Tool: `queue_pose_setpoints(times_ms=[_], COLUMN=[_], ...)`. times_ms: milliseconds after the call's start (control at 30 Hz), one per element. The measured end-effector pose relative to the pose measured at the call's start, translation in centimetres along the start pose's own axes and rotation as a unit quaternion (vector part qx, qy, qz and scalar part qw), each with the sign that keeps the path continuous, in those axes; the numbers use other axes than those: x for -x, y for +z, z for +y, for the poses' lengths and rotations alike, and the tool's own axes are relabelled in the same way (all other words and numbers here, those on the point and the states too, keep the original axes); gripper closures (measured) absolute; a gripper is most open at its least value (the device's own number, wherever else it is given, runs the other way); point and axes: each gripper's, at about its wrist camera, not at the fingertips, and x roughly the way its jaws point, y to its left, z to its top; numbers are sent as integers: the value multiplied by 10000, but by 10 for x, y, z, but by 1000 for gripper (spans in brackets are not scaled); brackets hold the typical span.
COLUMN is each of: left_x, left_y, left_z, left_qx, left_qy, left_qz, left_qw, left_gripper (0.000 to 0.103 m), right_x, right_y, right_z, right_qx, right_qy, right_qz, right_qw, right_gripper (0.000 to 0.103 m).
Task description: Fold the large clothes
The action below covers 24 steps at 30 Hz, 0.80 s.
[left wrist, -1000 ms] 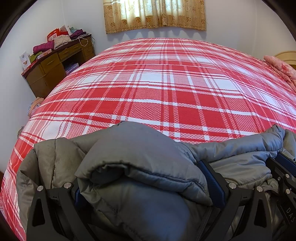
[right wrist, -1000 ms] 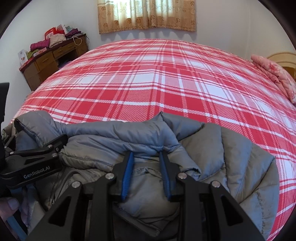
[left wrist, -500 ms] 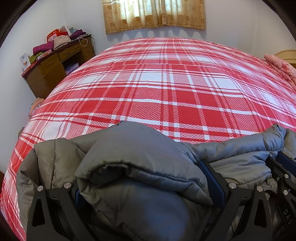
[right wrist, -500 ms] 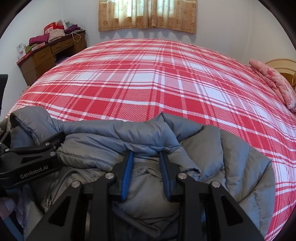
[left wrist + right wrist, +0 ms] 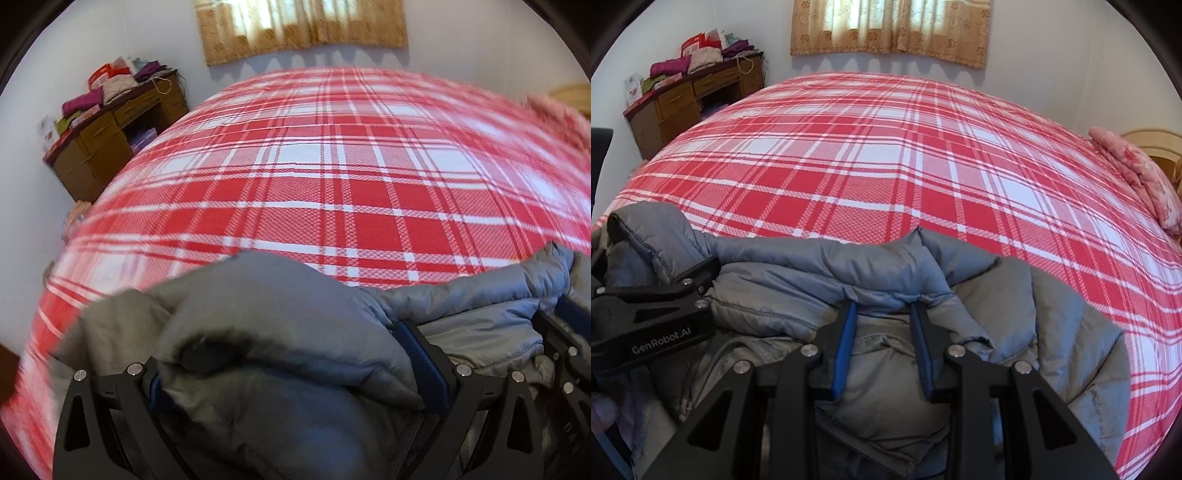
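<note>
In the left wrist view, a thick fold of the grey padded jacket (image 5: 280,332) is being pinched by the left gripper (image 5: 295,373); its jaws are standing wide, filled by the bulging fabric, with a blue pad (image 5: 421,358) being pressed into the right side of the fold. The jacket is lying bunched at the near edge of the bed (image 5: 332,177), which is covered by a red and white plaid cover. Part of the right gripper (image 5: 565,354) is being seen at the right edge, over the jacket. This view is being blurred toward its edges. A brown table (image 5: 107,147) piled with folded items is standing by the far wall, left of the bed.

In the right wrist view, a narrower ridge of the jacket (image 5: 879,273) is being held between the jaws of the right gripper (image 5: 882,347), which have just been opening a little; the fabric is lying between the blue pads, and whether it is being pressed cannot be told. The left gripper (image 5: 653,306) is being seen at the left, on the jacket's other end. A pink cloth (image 5: 1137,177) is lying at the bed's right side, and a curtain (image 5: 890,29) is hanging on the far wall.
</note>
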Motion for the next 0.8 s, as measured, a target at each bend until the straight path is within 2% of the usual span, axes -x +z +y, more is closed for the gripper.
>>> queue_pose_setpoints(times_ms=[33,133,167,233,300,400,467,533,667,800], left_x=[16,67,88,120,149,192,214,230,244,249], left_y=[1,-6,-15,-37,-67,-130,-178,-219,-291,-333], left_z=[5,24,34,49,63,87,103,116,142,158], left_qx=[11,9,-21,-80,-165,-277,-415,-481,-270,43], left_qy=[85,-102,-96,-117,27,-36,-38,-15,2,-118], left_qz=[-154,-578,-714,-940,-1041,-1182,-1083,-974,-612,-378], left_qw=[9998,9983,9974,9955,9944,9926,9932,9941,9978,9992], left_gripper=[1,1,1,1,1,1,1,1,1,1], right_x=[9,48,64,81,102,137,159,182,213,241], right_y=[2,-5,-13,-28,-54,-108,-146,-189,-247,-295], right_z=[-7,-30,-42,-54,-68,-83,-94,-107,-132,-142], right_qx=[-61,-387,-416,-414,-446,-362,-302,-285,-703,-1173], right_qy=[21,91,134,189,305,448,466,458,399,270], right_qz=[6,-385,-455,-422,-326,-194,-117,-68,21,-7], right_qw=[10000,9985,9980,9981,9980,9982,9984,9985,9967,9927], right_gripper=[60,27,25,25,25,25,19,19,18,18])
